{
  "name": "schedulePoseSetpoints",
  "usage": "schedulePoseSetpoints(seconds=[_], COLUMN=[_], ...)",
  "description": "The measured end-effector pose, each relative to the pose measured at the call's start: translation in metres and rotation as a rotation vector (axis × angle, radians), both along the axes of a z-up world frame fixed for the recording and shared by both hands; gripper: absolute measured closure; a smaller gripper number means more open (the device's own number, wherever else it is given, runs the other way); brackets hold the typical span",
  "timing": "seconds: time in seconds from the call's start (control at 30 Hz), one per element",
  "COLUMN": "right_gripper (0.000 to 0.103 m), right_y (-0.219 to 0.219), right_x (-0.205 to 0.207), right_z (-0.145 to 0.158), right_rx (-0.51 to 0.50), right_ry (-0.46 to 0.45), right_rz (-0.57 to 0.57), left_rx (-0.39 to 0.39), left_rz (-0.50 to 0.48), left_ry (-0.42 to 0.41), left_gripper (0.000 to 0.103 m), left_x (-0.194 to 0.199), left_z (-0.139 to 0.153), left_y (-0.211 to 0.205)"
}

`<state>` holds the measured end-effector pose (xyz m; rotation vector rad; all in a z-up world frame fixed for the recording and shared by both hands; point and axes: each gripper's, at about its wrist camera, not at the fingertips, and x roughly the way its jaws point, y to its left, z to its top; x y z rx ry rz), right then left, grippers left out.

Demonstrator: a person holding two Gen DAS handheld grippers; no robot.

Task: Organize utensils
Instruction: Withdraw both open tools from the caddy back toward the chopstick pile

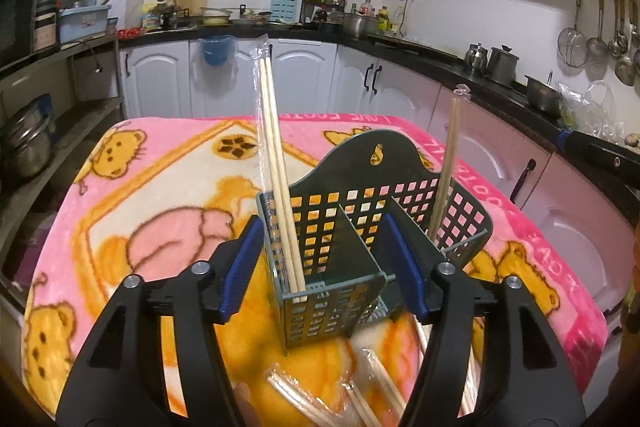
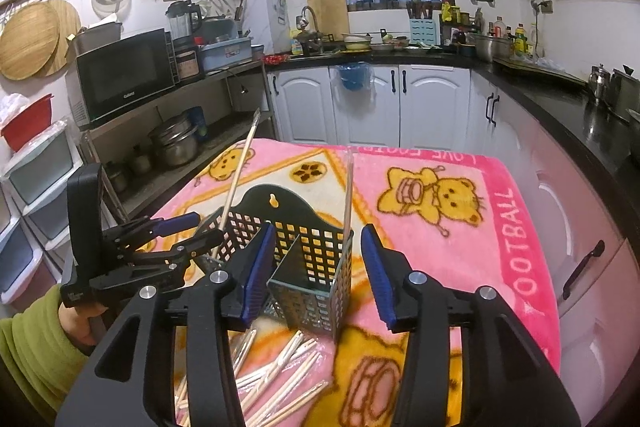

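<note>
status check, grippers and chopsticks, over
Left gripper open, straddling the caddy. Right gripper open, empty. Two wrapped chopstick pairs upright in caddy, loose chopsticks on the blanket. Nothing in the way.

A: What covers the worktop?
B: A pink cartoon-bear blanket (image 2: 440, 195).
A: And on it?
B: The green slotted utensil caddy (image 2: 316, 259) stands at centre; loose wrapped chopsticks (image 2: 280, 379) lie scattered at six o'clock from it, on the near edge.
</note>
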<state>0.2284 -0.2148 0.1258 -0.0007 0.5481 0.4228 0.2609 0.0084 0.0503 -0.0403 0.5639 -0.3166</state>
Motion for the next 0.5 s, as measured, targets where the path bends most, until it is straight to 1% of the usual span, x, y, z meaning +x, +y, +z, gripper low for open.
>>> schedulePoseSetpoints(seconds=[0.3, 0.37, 0.43, 0.47, 0.5], right_gripper=[0.060, 0.060, 0.060, 0.060, 0.060], right_y=[-0.002, -0.001, 0.001, 0.003, 0.003], right_x=[-0.020, -0.023, -0.025, -0.027, -0.029], right_z=[-0.013, -0.015, -0.015, -0.016, -0.017], right_rx=[0.001, 0.003, 0.004, 0.002, 0.001], right_ry=[0.014, 0.018, 0.021, 0.022, 0.023], right_rz=[0.006, 0.012, 0.021, 0.025, 0.027], left_rx=[-0.008, -0.005, -0.002, 0.001, 0.005], left_rz=[0.008, 0.022, 0.027, 0.032, 0.033], left_ry=[0.005, 0.008, 0.016, 0.017, 0.018], left_gripper=[0.048, 0.051, 0.084, 0.087, 0.088], left_x=[-0.011, -0.013, -0.015, -0.016, -0.017], left_z=[-0.003, -0.003, -0.004, -0.005, -0.005], left_y=[0.009, 0.012, 0.014, 0.015, 0.016])
